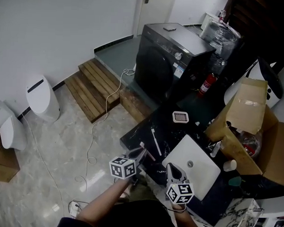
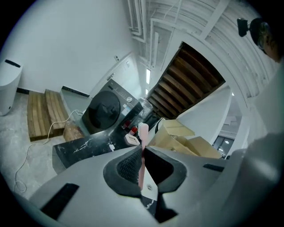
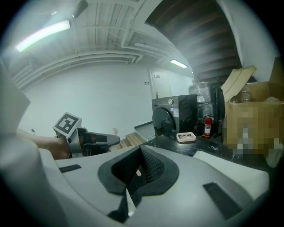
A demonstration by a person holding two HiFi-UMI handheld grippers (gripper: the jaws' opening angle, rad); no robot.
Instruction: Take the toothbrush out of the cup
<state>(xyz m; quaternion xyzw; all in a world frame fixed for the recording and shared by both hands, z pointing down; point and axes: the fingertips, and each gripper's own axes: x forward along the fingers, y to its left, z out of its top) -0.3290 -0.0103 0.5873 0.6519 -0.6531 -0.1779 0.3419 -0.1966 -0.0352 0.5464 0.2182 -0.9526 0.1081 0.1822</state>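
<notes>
Pink toothbrush point(image 2: 143, 137): clamped upright between the jaws of the left gripper point(image 2: 142, 148), its head sticking out past the jaw tips; in the head view the toothbrush point(image 1: 148, 154) is held over the front left corner of the counter, just left of the sink and clear of any cup.
Left gripper point(image 1: 139, 156): jaws pressed together on the toothbrush handle, pointing away from the person toward the counter; the right gripper view shows it from the side point(image 3: 86, 139), with its marker cube on top.
Right gripper point(image 3: 141, 149): jaws closed tip to tip, and I see nothing held between them; in the head view it point(image 1: 171, 168) hovers at the near edge of the sink, just right of the left gripper.
Counter point(image 1: 141, 129): black stone with white veins; a thin white stick-shaped item point(image 1: 156, 140) lies on it beyond the toothbrush, and a small white slatted box point(image 1: 180, 117) sits further back.
Sink point(image 1: 200, 175): white, rectangular, set into the counter at the right.
Washing machine point(image 1: 167, 55): dark, standing behind the counter, with a red fire extinguisher point(image 1: 206, 84) beside it.
Cardboard box point(image 1: 247, 109): open, at the right of the sink.
Floor: pale marble, with wooden steps point(image 1: 94, 88) and a white toilet point(image 1: 40, 95) at the left.
</notes>
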